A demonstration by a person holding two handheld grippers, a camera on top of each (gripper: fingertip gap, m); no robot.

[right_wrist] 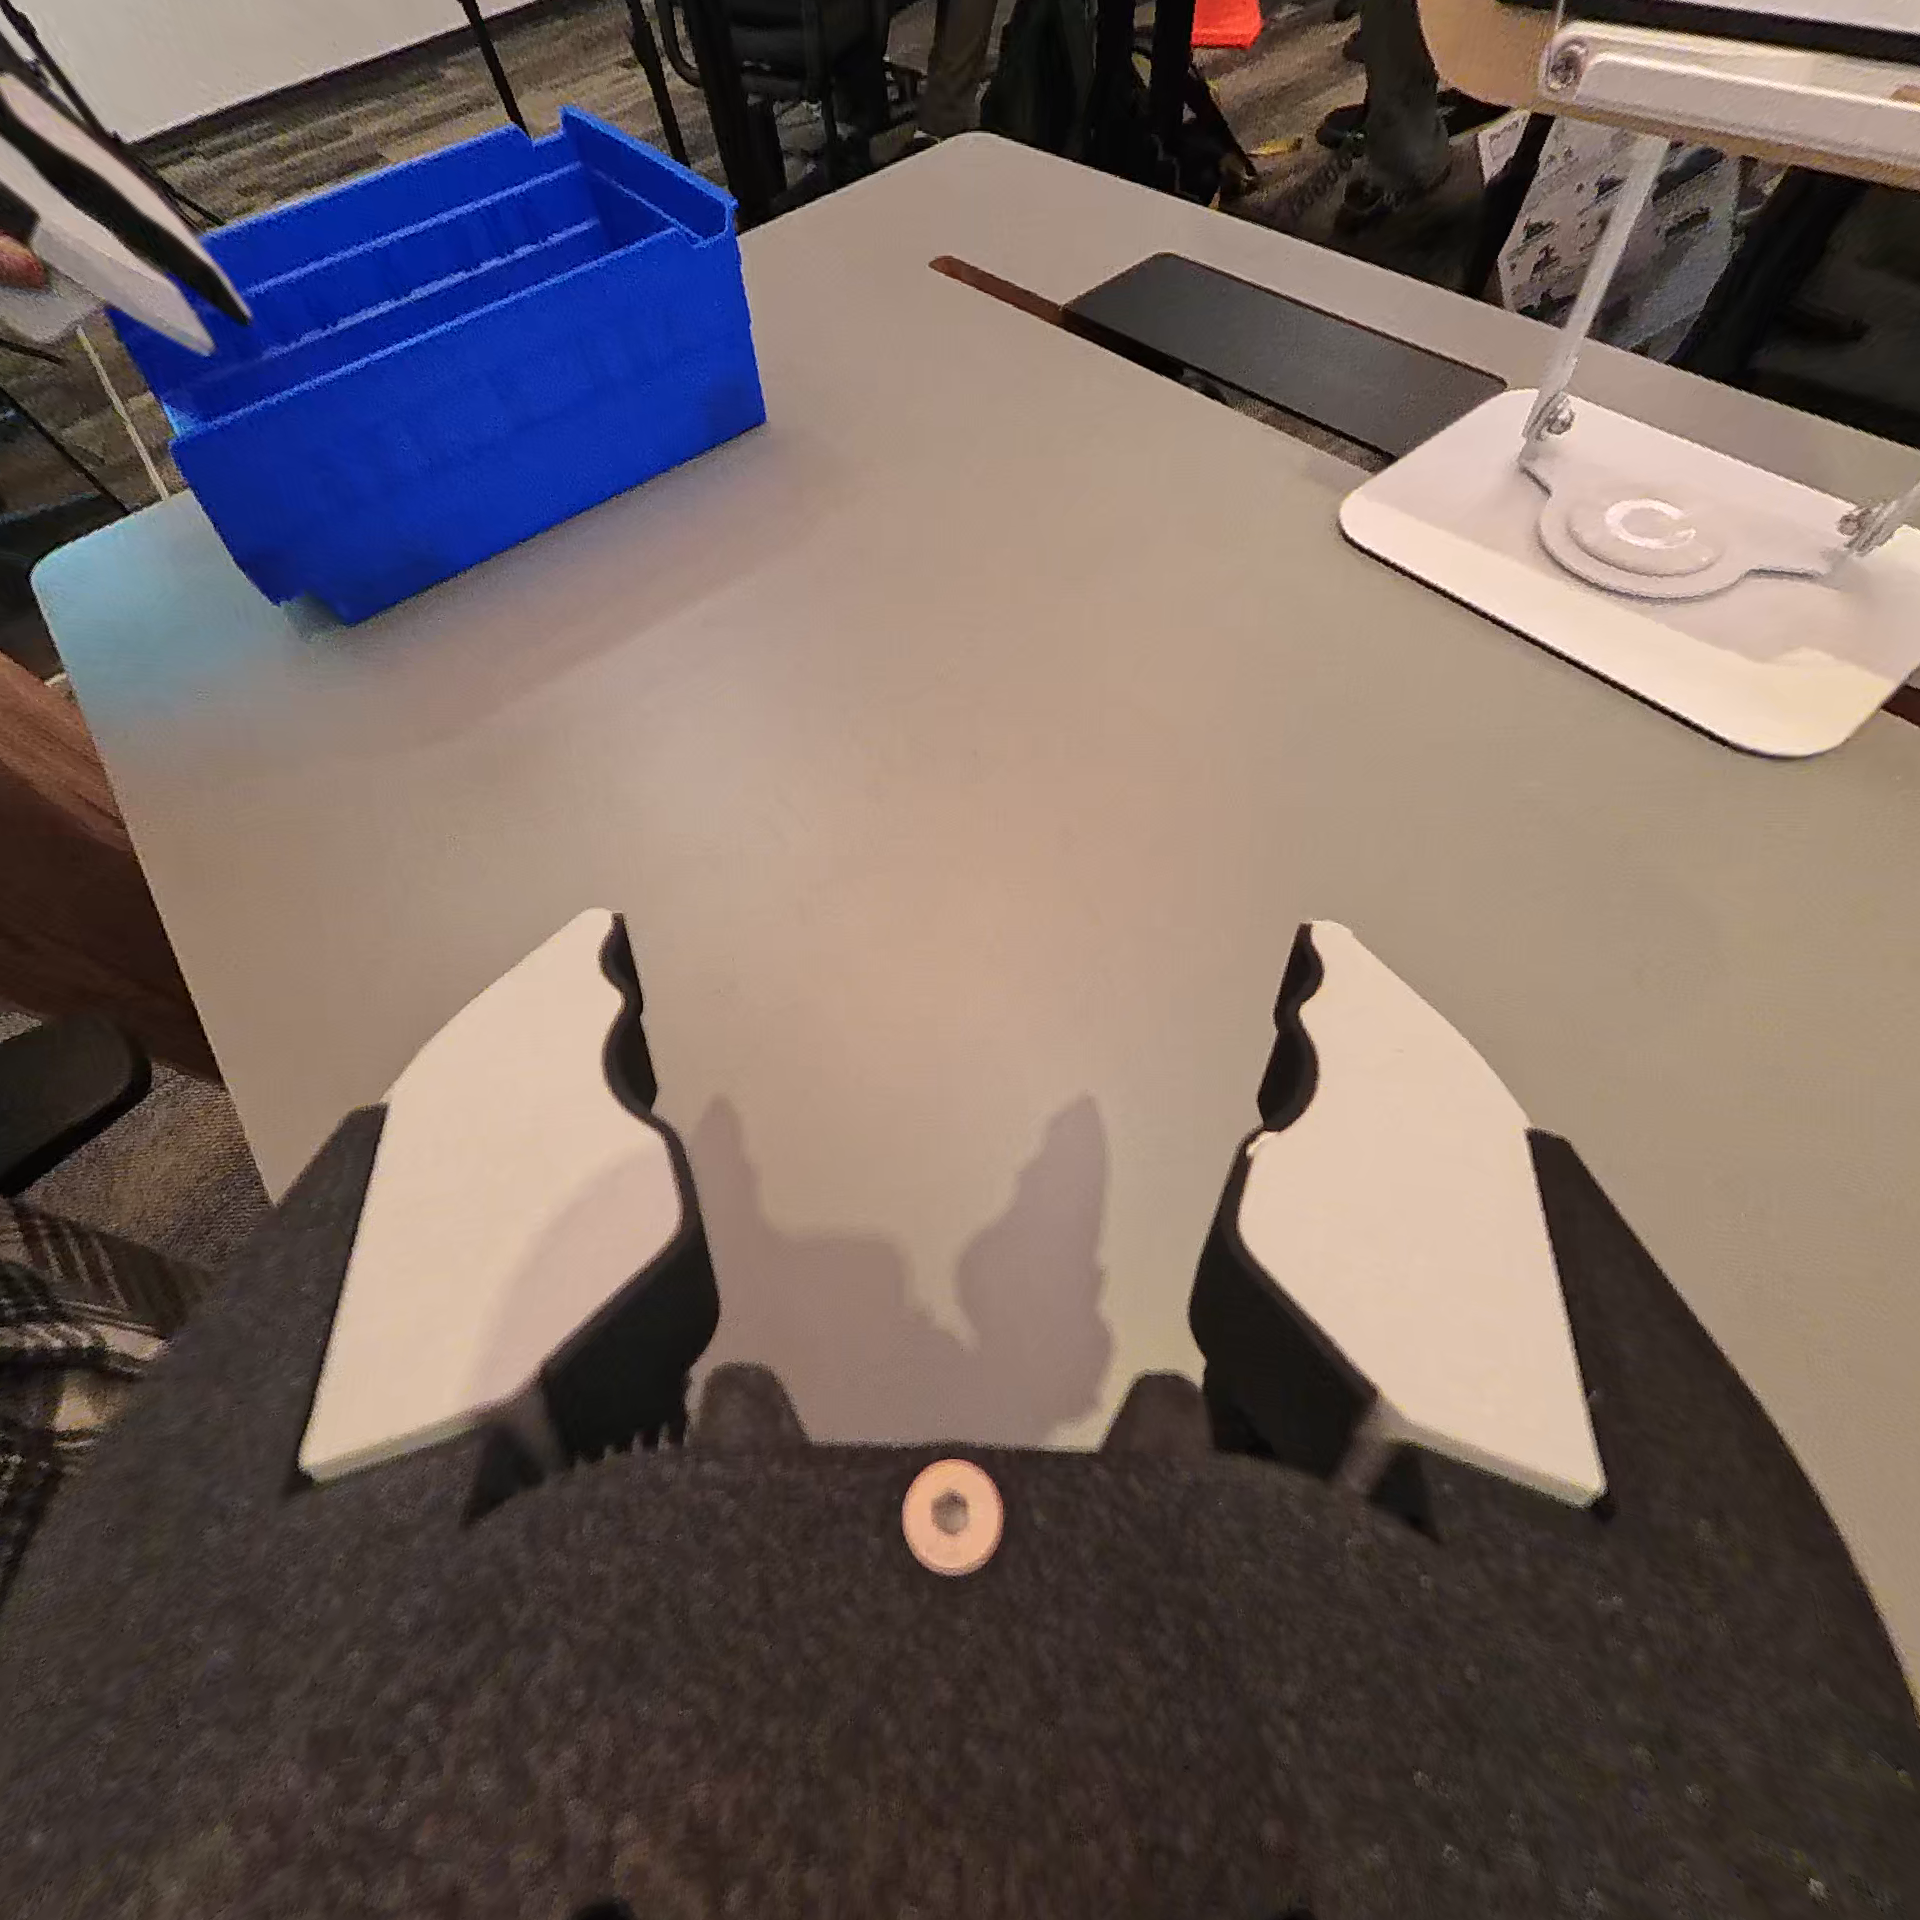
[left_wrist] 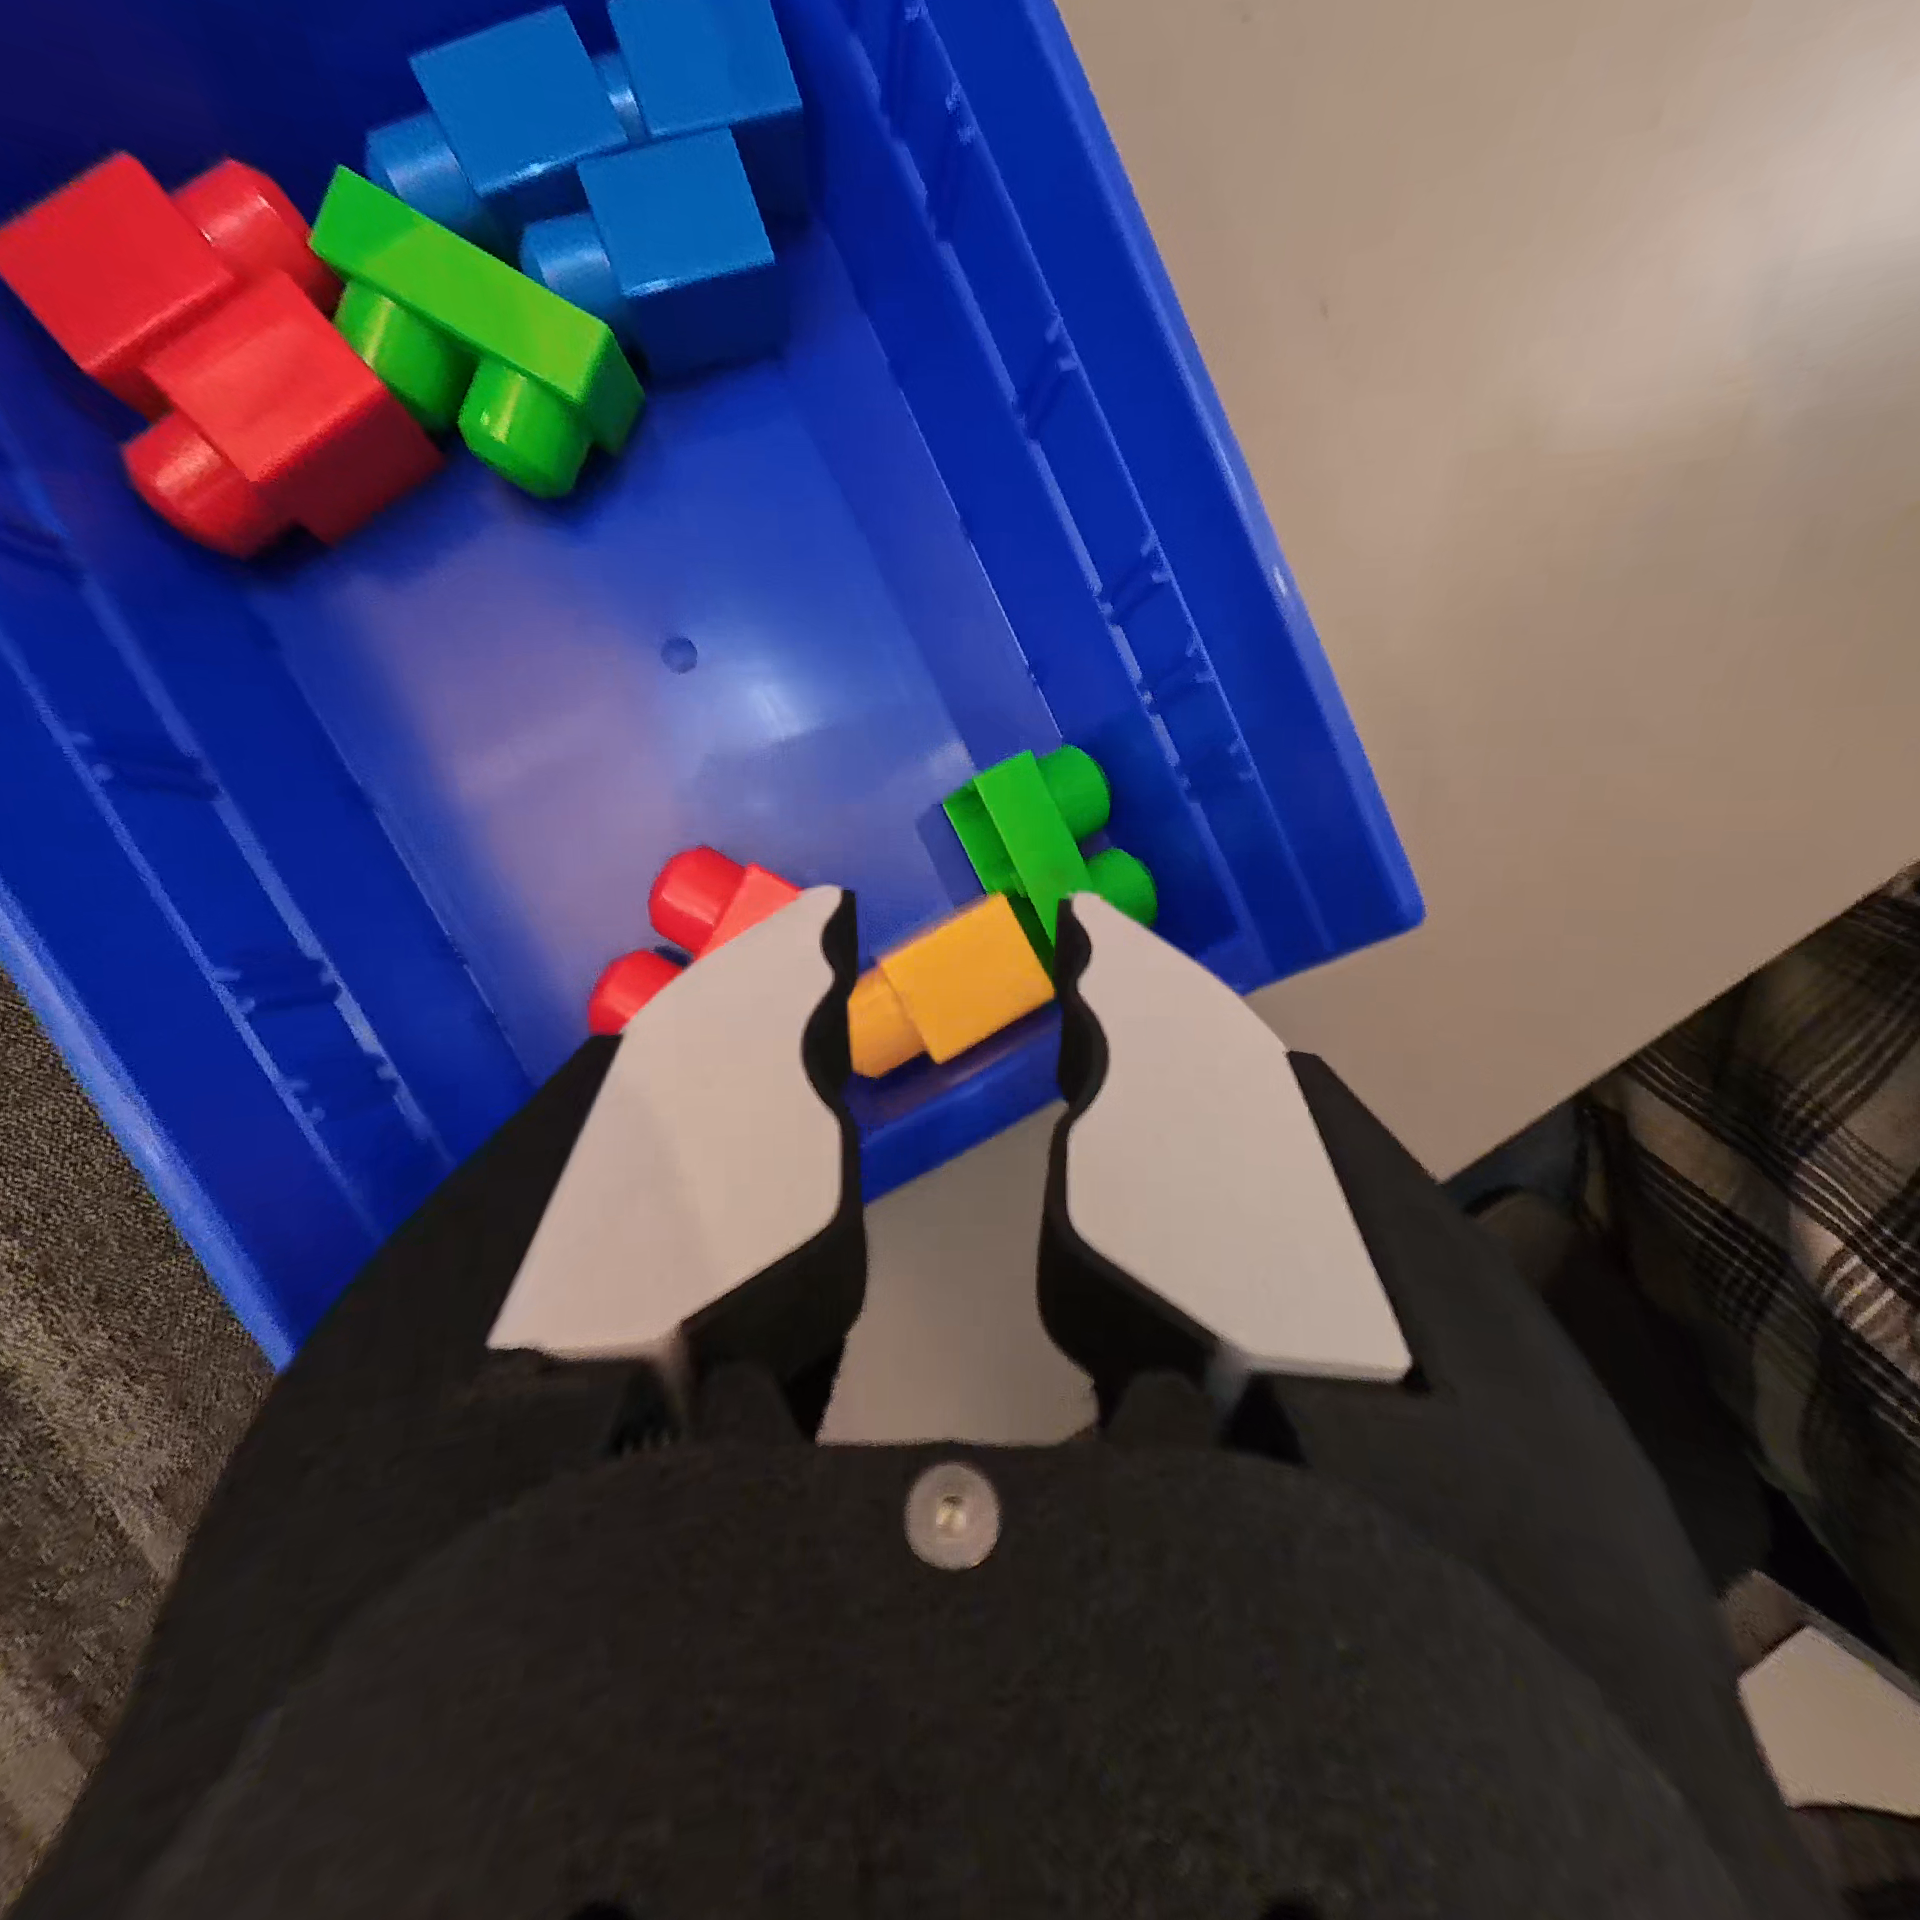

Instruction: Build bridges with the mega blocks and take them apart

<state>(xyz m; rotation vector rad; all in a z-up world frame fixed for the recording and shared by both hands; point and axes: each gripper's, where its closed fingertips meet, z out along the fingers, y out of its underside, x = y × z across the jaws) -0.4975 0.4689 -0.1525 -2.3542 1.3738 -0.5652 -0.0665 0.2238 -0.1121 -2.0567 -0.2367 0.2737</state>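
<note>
A deep blue plastic bin [left_wrist: 1091,436] with ribbed inner walls stands at the far left corner of the grey tabletop [right_wrist: 935,748], and all the mega blocks lie loose inside it. At one end of the bin floor is a heap: chunky red plastic blocks [left_wrist: 239,364] with round studs, a flat green two-stud block [left_wrist: 478,343] tipped on its side against them, and three light blue blocks [left_wrist: 623,156] piled beside it. At the other end, nearest the camera, lie a small orange-yellow single-stud block [left_wrist: 956,982], a second green block [left_wrist: 1039,842] leaning on the bin wall and touching the orange-yellow one, and a red two-stud block [left_wrist: 696,925] partly hidden behind a finger.

The left claw [left_wrist: 954,914] hangs over this near end, its white fingers apart with the orange-yellow block seen in the gap between them; whether they touch it cannot be told. The right claw [right_wrist: 956,925] hovers low over bare tabletop near its front edge, fingers spread wide and empty, casting a shadow. A white stand base [right_wrist: 1621,613] sits at the right edge, and a black flat panel [right_wrist: 1278,348] lies toward the far edge.
</note>
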